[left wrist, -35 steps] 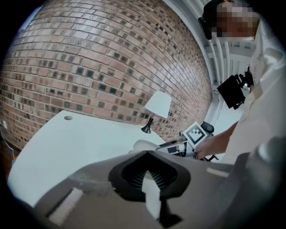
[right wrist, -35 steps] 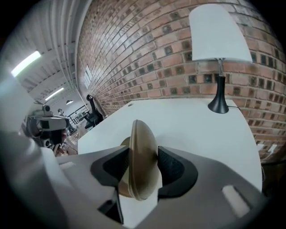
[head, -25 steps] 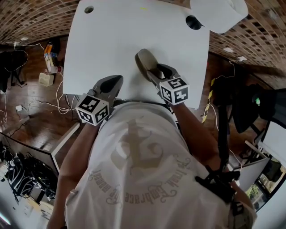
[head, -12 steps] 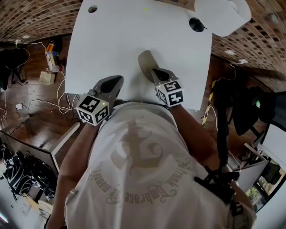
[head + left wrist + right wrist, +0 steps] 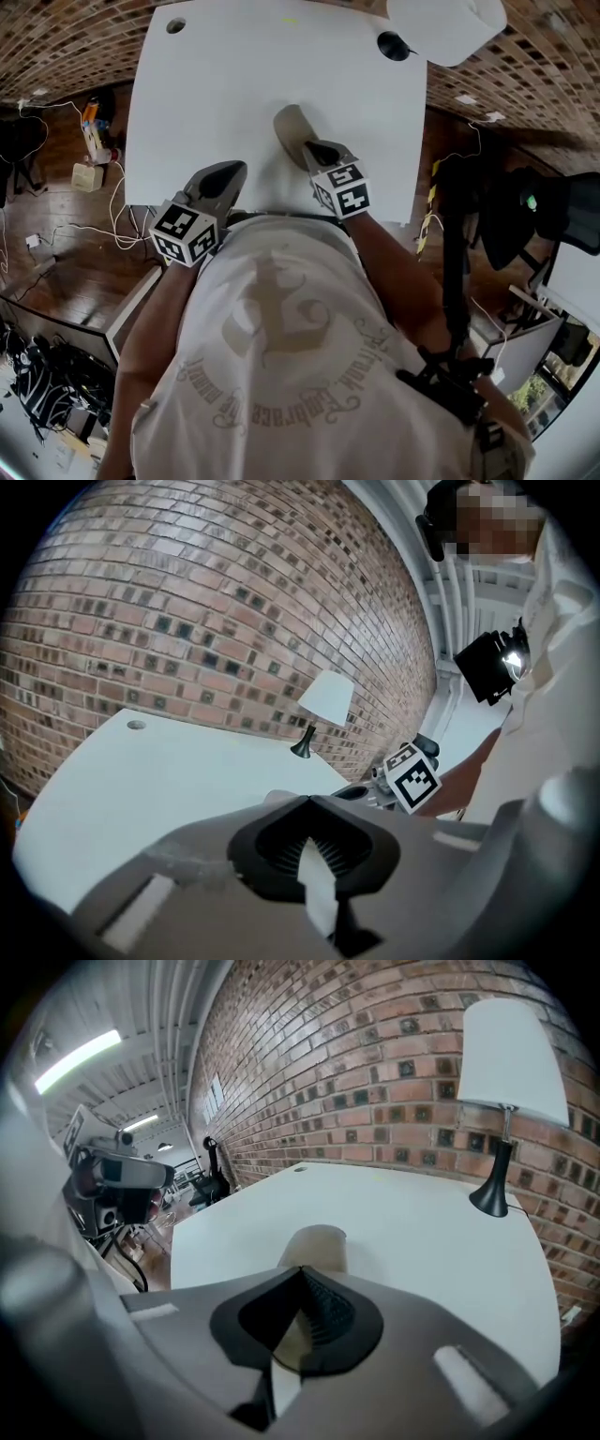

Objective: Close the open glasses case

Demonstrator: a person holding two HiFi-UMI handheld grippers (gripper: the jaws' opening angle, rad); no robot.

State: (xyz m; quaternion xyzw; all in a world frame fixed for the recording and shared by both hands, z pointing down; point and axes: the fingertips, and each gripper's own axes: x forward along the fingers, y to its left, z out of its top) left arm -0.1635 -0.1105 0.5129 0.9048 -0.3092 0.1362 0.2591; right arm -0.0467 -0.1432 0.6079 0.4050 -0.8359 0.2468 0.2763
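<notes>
A tan glasses case [image 5: 289,127] lies on the white table [image 5: 234,84], near its front edge and right of the middle. My right gripper [image 5: 306,146] is shut, its tips over the case's near end; whether they touch it I cannot tell. In the right gripper view the case [image 5: 315,1244] shows just past the closed jaws [image 5: 300,1274] and beneath them. It looks like a rounded shell, and its seam is hidden. My left gripper [image 5: 232,171] hovers shut over the table's front edge, left of the case, holding nothing. Its jaws [image 5: 307,801] meet at the tip.
A lamp with a white shade [image 5: 441,26] and a black base [image 5: 392,45] stands at the table's far right corner. A cable hole [image 5: 175,25] sits at the far left. A brick wall [image 5: 375,1072] rises behind the table. Cables lie on the wooden floor [image 5: 66,187] to the left.
The right gripper's jaws stood wide beside the case a second ago and are now closed; it rolled slightly. The left gripper has stayed put.
</notes>
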